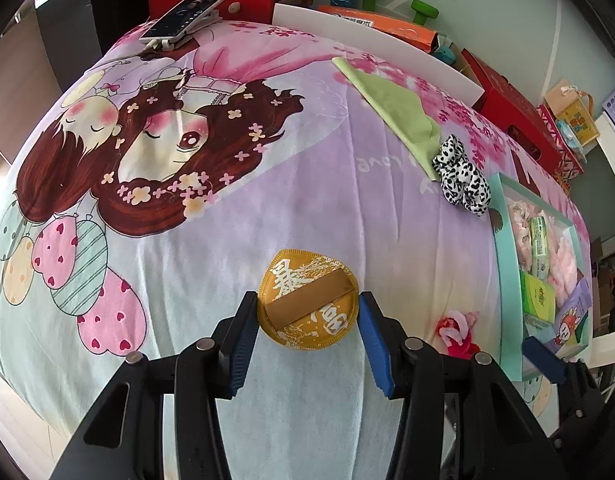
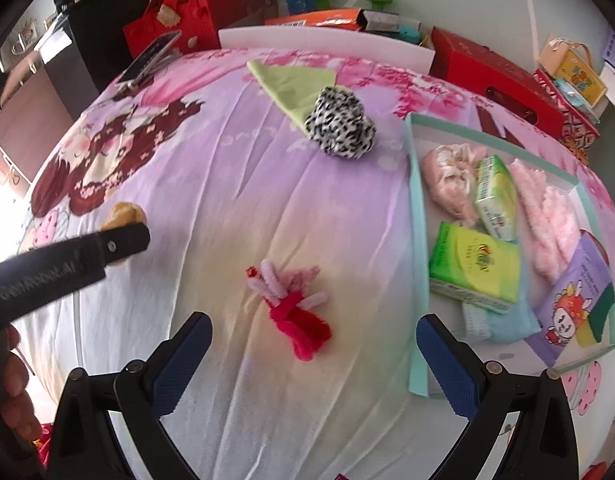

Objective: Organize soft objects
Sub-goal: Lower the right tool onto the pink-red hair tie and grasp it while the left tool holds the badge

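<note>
A round gold powder puff (image 1: 307, 304) with a band across it sits between the blue pads of my left gripper (image 1: 307, 300), which is shut on it just over the cartoon bedsheet (image 1: 227, 220). From the right wrist view the puff (image 2: 123, 212) shows behind that gripper's black finger (image 2: 123, 240). My right gripper (image 2: 313, 322) is open, hovering above a pink and red pipe-cleaner bundle (image 2: 295, 312) without touching it. The same bundle (image 1: 455, 332) lies right of the left gripper. A leopard-print scrunchie (image 2: 341, 128) and a green cloth (image 2: 295, 84) lie farther back.
A teal box (image 2: 417, 240) at the right holds pink fluffy items, green tissue packs, a purple pack and a blue cloth. A phone on a stand (image 1: 185, 14) is at the far left. Red bags, boxes and green dumbbells line the back. A hand (image 2: 11, 380) shows at the left.
</note>
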